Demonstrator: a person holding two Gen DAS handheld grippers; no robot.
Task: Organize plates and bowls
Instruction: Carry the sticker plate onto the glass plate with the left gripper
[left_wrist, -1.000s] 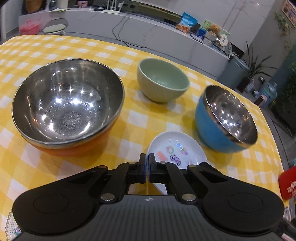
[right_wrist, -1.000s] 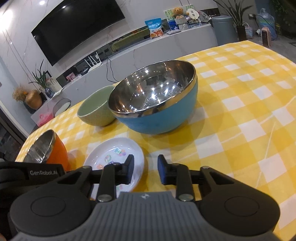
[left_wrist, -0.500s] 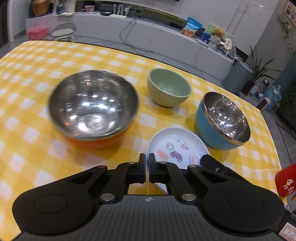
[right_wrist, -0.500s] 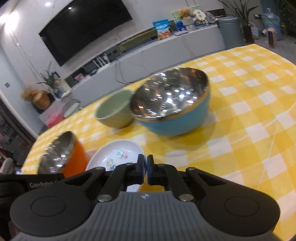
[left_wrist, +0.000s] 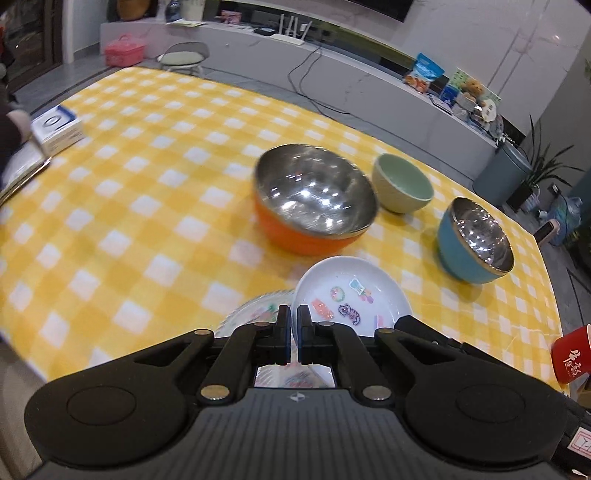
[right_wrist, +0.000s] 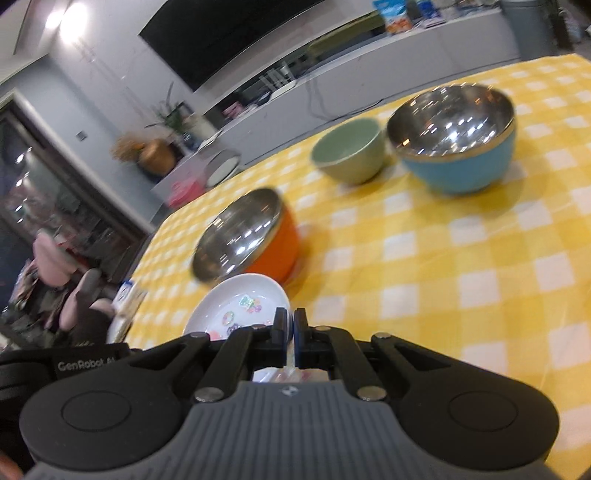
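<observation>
A small white plate (left_wrist: 351, 291) with coloured stickers is held off the table between both grippers. My left gripper (left_wrist: 294, 317) is shut on its left rim. My right gripper (right_wrist: 290, 325) is shut on its right rim; the plate also shows in the right wrist view (right_wrist: 240, 302). A clear patterned plate (left_wrist: 255, 310) lies on the cloth just under and left of it. An orange steel-lined bowl (left_wrist: 314, 199), a green bowl (left_wrist: 402, 188) and a blue steel-lined bowl (left_wrist: 476, 240) stand further back.
The round table has a yellow checked cloth (left_wrist: 147, 184). A white box (left_wrist: 55, 129) and a book lie at the left edge. A red cup (left_wrist: 572, 354) stands at the right edge. The right gripper's body (left_wrist: 436, 332) lies beside the plate.
The right gripper closed on the white plate's rim. Both grippers lifted the plate and pulled back toward me and left, so the bowls look further away. The clear plate came into view.
</observation>
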